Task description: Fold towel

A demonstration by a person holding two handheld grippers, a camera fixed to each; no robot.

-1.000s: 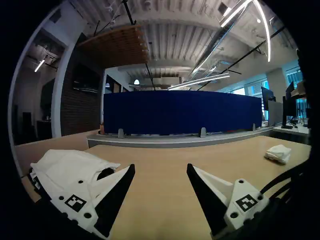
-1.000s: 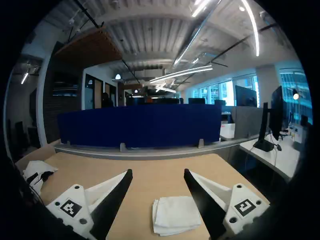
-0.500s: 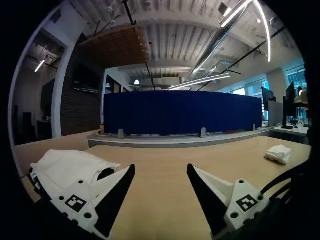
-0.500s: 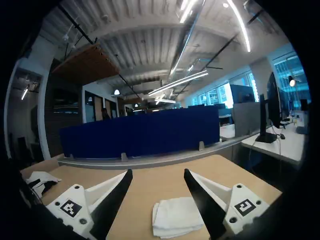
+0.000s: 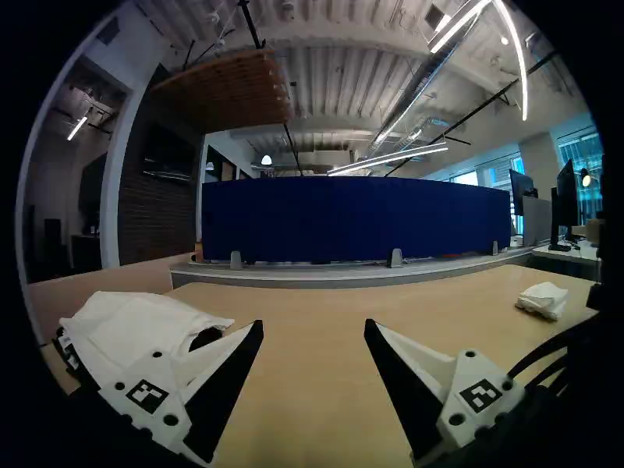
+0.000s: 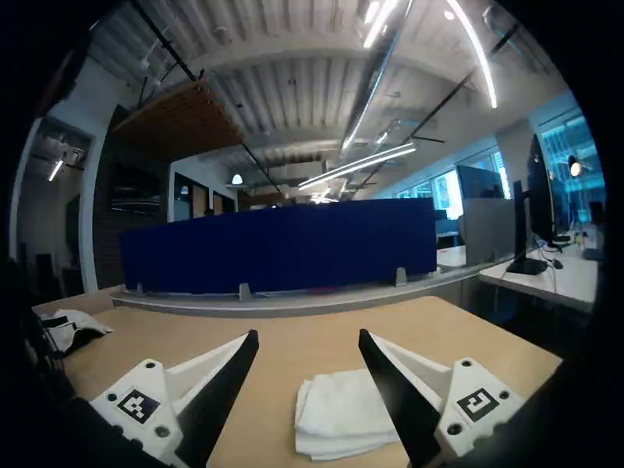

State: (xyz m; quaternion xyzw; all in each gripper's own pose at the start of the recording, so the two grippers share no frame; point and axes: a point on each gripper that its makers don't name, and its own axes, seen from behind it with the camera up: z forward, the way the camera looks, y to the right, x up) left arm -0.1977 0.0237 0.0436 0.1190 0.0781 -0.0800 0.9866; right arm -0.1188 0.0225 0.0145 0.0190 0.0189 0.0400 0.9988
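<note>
A folded white towel (image 6: 343, 409) lies on the wooden table between the fingers of my right gripper (image 6: 308, 347), which stands open just above and behind it, not touching it. In the left gripper view the same towel (image 5: 544, 299) sits far off at the right. My left gripper (image 5: 313, 335) is open over bare table, nothing between its fingers. A loose heap of white cloth (image 5: 140, 324) lies just left of its left finger, partly hidden by it. That heap (image 6: 69, 325) also appears at the far left of the right gripper view.
A blue partition (image 5: 351, 218) on a grey rail runs along the table's far edge. Another desk with monitors (image 6: 538, 269) stands to the right beyond the table's right edge. Black cables (image 5: 558, 351) run by the left gripper's right finger.
The right gripper's view has tilted and swung a little while staying over the folded towel. The left gripper has held still. Both stay open.
</note>
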